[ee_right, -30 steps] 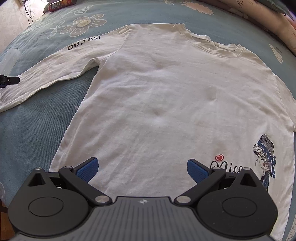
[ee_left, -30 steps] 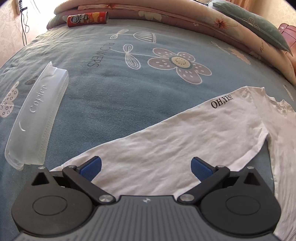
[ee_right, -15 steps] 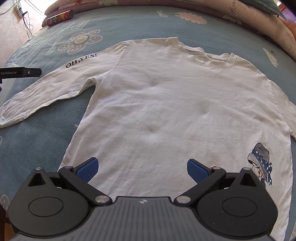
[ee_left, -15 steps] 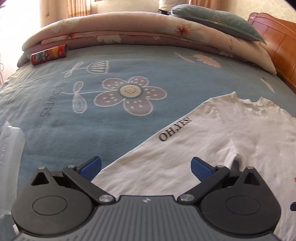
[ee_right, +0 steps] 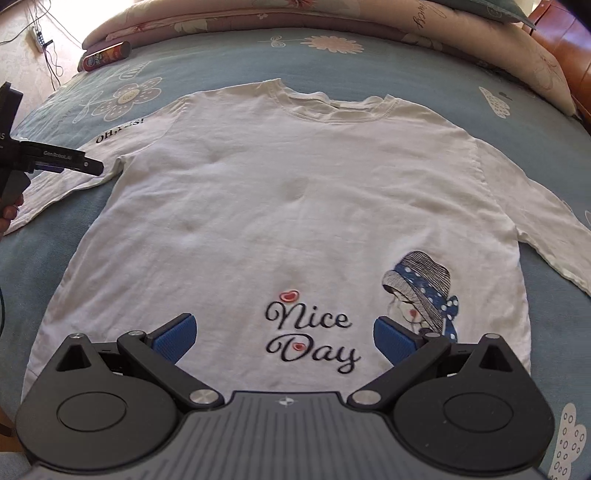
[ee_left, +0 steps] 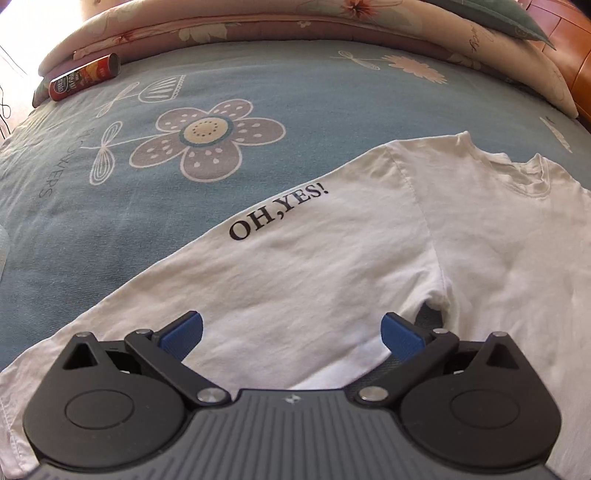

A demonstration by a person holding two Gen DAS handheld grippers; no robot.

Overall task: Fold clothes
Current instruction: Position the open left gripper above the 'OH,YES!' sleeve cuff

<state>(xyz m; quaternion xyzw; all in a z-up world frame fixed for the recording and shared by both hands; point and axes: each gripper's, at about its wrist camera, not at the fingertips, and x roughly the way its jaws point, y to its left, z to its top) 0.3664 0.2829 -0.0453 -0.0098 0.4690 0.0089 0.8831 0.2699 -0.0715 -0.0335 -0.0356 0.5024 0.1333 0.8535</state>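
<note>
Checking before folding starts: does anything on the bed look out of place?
Yes: a red snack can lies on its side on the bedspread, against the rolled quilt. The white shirt lies flat.

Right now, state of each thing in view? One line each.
White long-sleeve shirt: spread flat, face up, unfolded, both sleeves out to the sides.
Left gripper: open, over the "OH,YES!" sleeve, holding nothing.
Right gripper: open, over the hem by the "Nice Day" print, holding nothing.
Chip can: lying on its side by the folded quilt.
</note>
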